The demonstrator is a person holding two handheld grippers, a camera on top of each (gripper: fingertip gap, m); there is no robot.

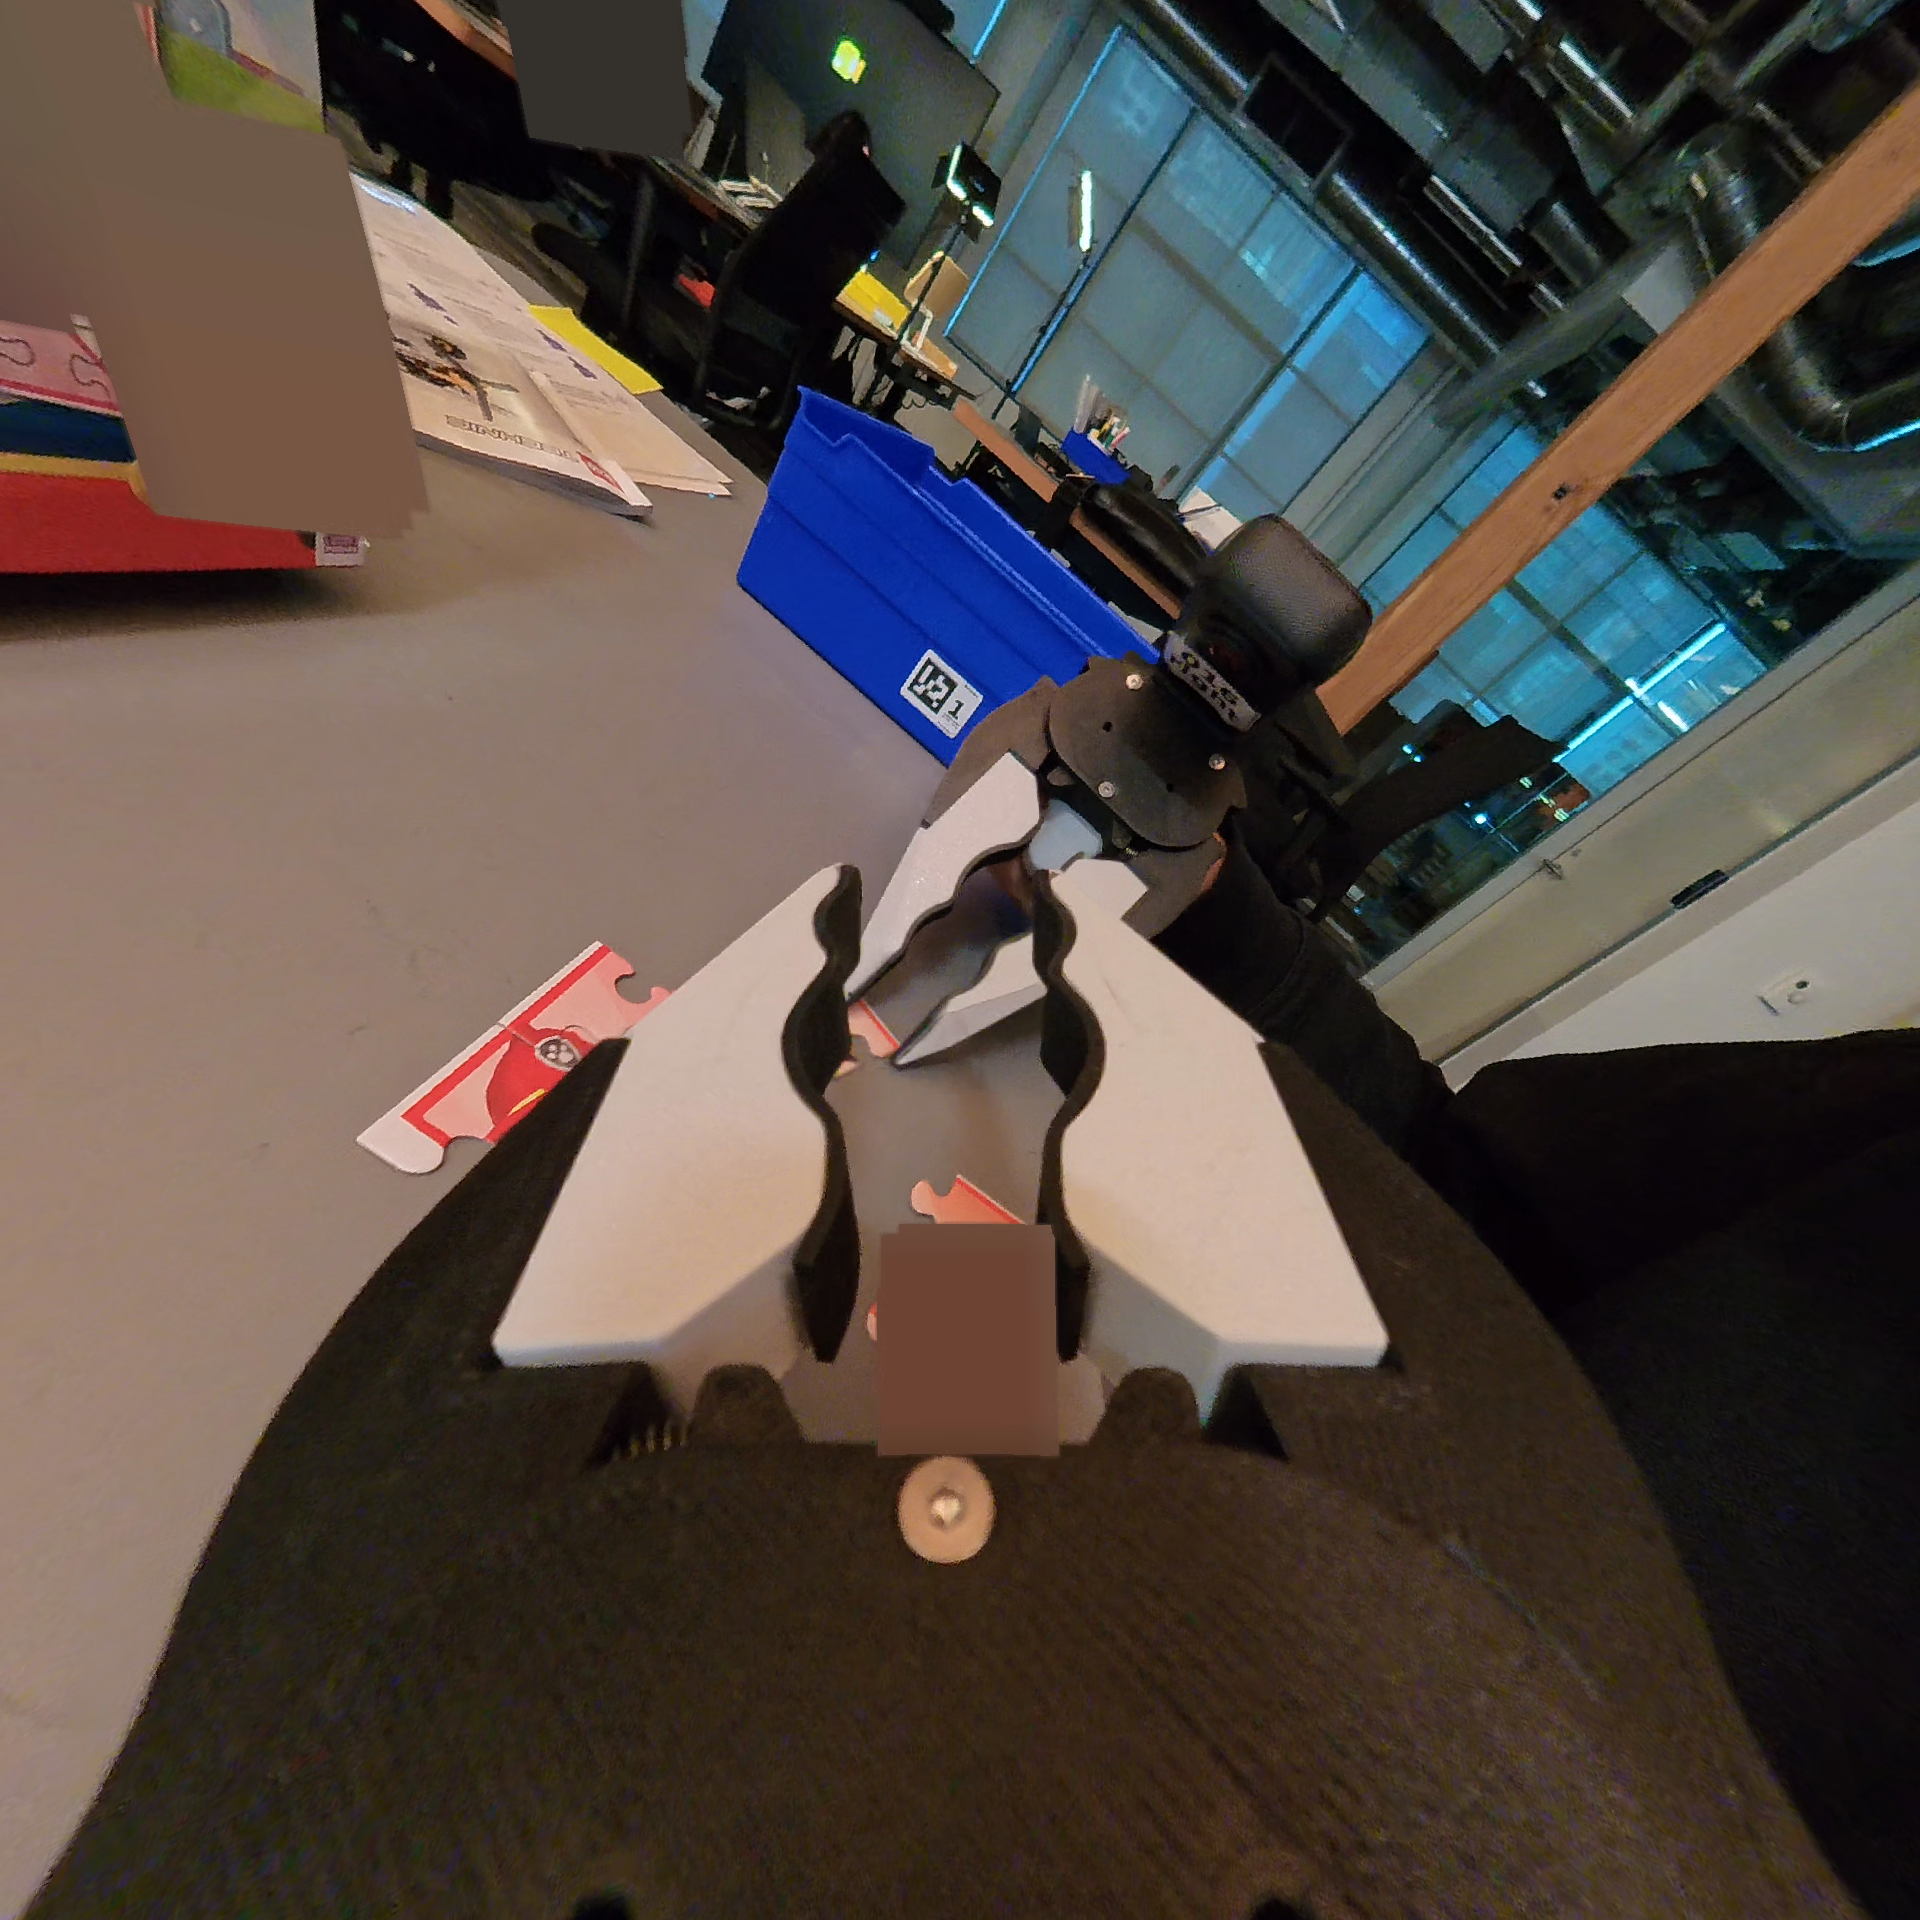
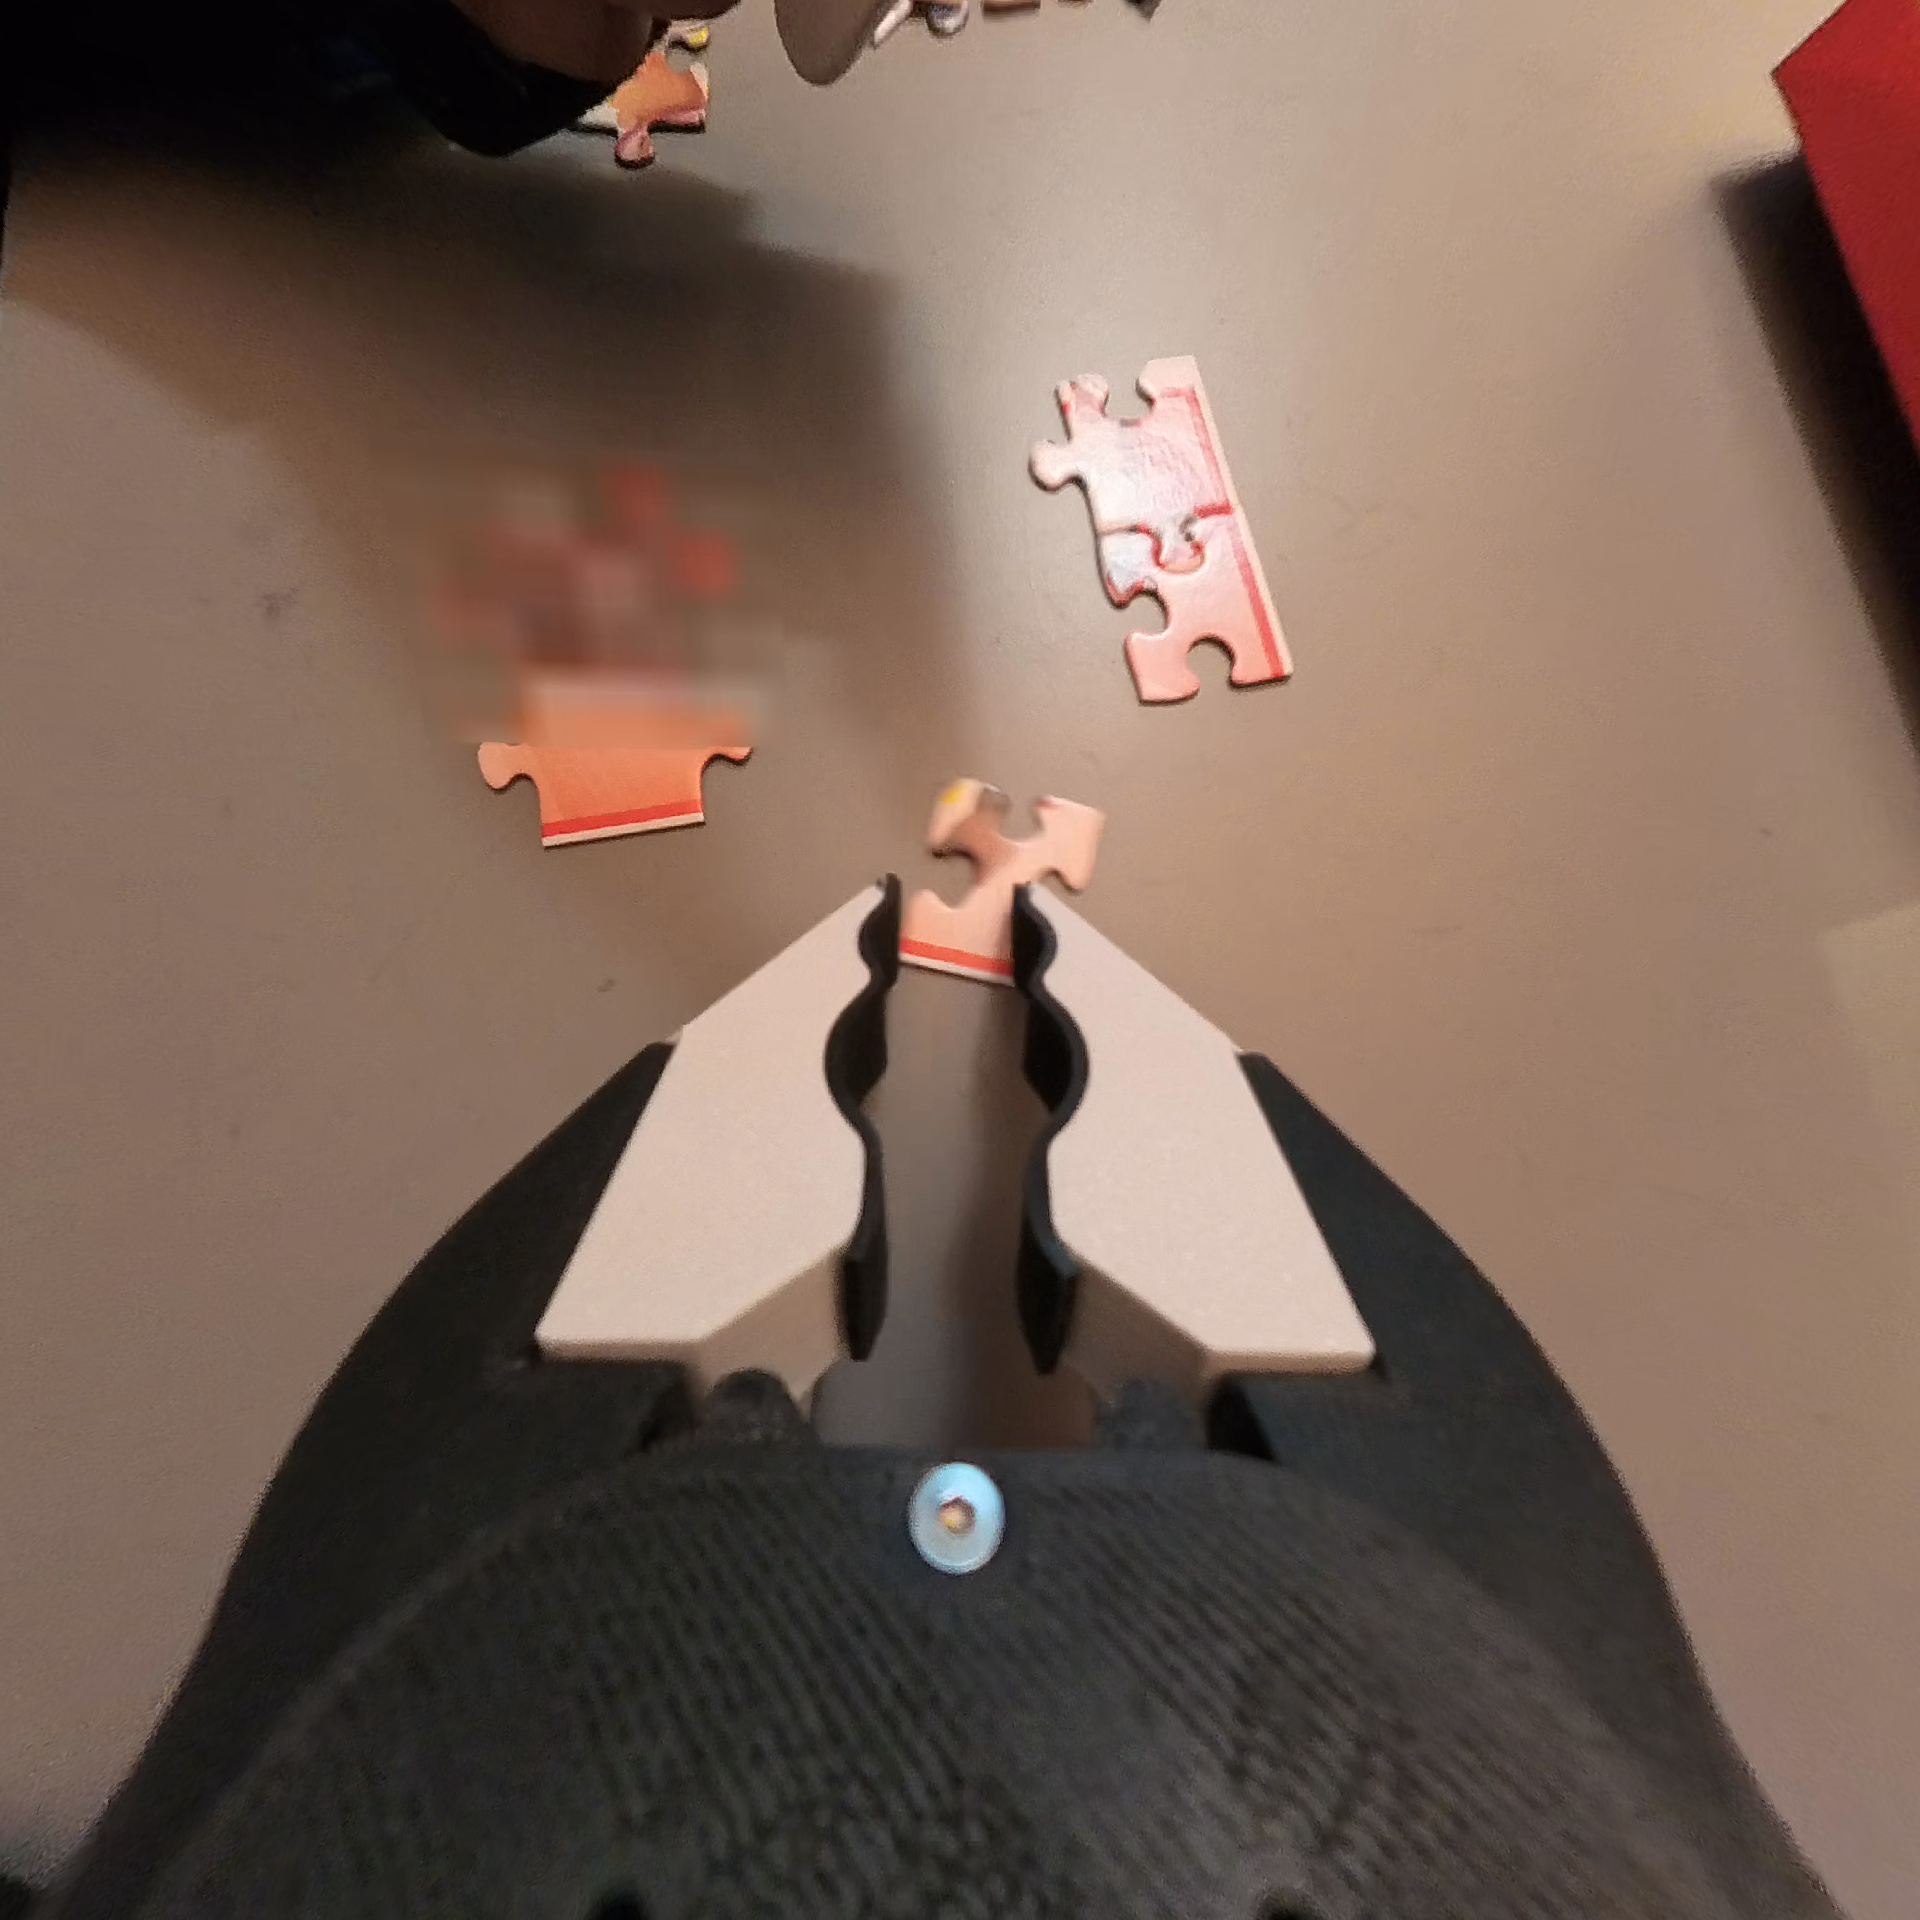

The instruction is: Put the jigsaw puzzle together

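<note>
The right gripper (image 2: 951,904) had its black wavy pads closed against the two side edges of a puzzle piece (image 2: 1003,878), a thin flat card cutout, pink-orange with a red stripe and a pale border along its straight edge. That straight edge lay between the fingertips and faced the gripper. The piece's long axis ran forward along the fingers, and its knobbed, notched far end stuck out past the tips and leaned to the right. It sat low over the matte grey table (image 2: 1507,1039); whether it touched the surface could not be told.

Ahead and to the right lay a joined pair (image 2: 1169,525) of pink pieces, flat on the table, the red-striped straight edge on its right side and its long axis running away from the gripper. To the left lay an orange piece (image 2: 613,790), its red-striped edge also facing the gripper. A red box (image 2: 1860,187) edged the upper right.

The left gripper (image 1: 945,904) stood open, its light grey wedge fingers and black rippled pads apart with only table between them. Just to its left lay a red strip (image 1: 499,1060) of joined pieces. Beyond its tips the right gripper (image 1: 883,1039) reached down to the table, fingertips at a red-edged piece. Farther back stood a glossy blue bin (image 1: 883,561) and paper booklets (image 1: 520,405).
</note>
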